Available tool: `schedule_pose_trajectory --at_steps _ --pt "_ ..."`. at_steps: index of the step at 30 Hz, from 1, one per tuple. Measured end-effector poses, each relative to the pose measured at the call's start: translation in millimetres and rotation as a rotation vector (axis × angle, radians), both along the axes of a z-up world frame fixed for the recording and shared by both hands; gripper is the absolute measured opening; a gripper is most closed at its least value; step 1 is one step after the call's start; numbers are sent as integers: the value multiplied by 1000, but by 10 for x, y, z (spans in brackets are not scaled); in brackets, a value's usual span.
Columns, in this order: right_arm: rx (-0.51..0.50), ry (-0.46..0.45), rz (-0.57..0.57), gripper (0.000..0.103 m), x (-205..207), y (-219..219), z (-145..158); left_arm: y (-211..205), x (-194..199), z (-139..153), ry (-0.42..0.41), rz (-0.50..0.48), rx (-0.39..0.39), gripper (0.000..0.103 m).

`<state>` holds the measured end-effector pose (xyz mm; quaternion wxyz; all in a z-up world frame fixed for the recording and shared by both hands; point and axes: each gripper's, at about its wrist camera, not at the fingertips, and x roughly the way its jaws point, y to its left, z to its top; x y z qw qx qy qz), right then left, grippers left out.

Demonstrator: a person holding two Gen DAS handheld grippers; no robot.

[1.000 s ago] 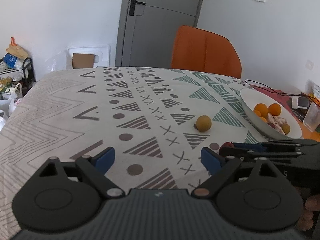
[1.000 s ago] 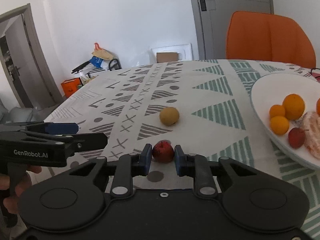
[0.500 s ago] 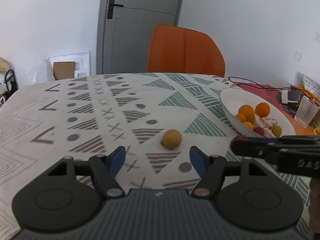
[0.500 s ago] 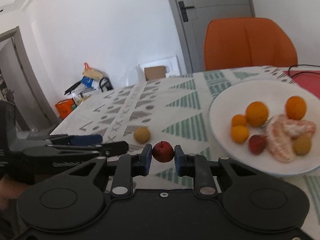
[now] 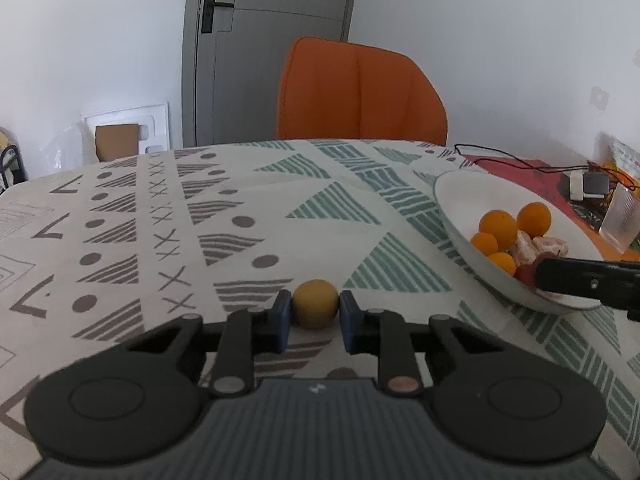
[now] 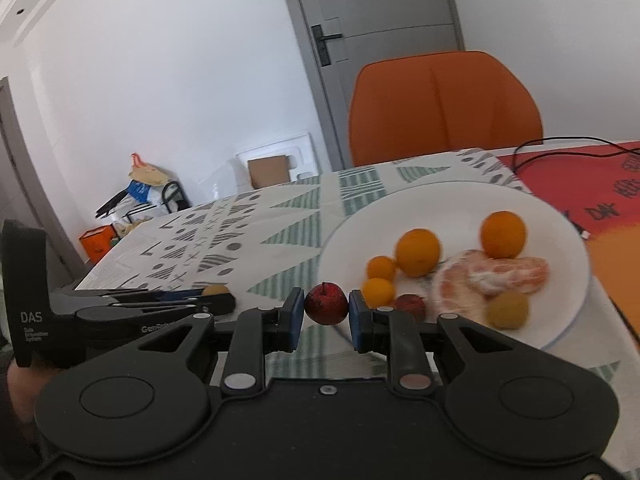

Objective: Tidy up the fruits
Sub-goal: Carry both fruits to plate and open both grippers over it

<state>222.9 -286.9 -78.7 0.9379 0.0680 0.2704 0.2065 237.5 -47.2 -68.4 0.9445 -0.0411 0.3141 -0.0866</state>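
My left gripper (image 5: 315, 314) is shut on a small yellow fruit (image 5: 315, 303) that rests on the patterned tablecloth. My right gripper (image 6: 325, 315) is shut on a small red fruit (image 6: 325, 303) and holds it in the air by the near left rim of the white bowl (image 6: 440, 200). The bowl (image 5: 452, 200) holds several oranges (image 6: 418, 252), peeled citrus pieces (image 6: 504, 274), a red fruit (image 6: 409, 305) and a yellow fruit (image 6: 508, 310). The left gripper with its yellow fruit shows at the left of the right wrist view (image 6: 216, 291).
An orange chair (image 5: 360, 92) stands behind the table. A red mat (image 6: 580, 184) with a black cable lies right of the bowl, with small devices (image 5: 592, 186) and a clear cup (image 5: 622, 216) near the table's right edge.
My left gripper moved forward and closed on the yellow fruit. My right gripper carried the red fruit up and right to the bowl's rim.
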Motion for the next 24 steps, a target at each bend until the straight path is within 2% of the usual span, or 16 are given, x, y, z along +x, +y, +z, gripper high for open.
schedule_pose_trajectory --at_steps 15,18,24 --pt "0 1 -71 23 -36 -327 -55 -409 -76 309 -74 -102 -38 24" --pt "5 6 -81 29 -57 -399 -61 -506 -79 339 -80 -124 -40 24" --pt "16 0 -124 29 -106 -579 -55 -729 -75 379 -85 -176 -42 24"
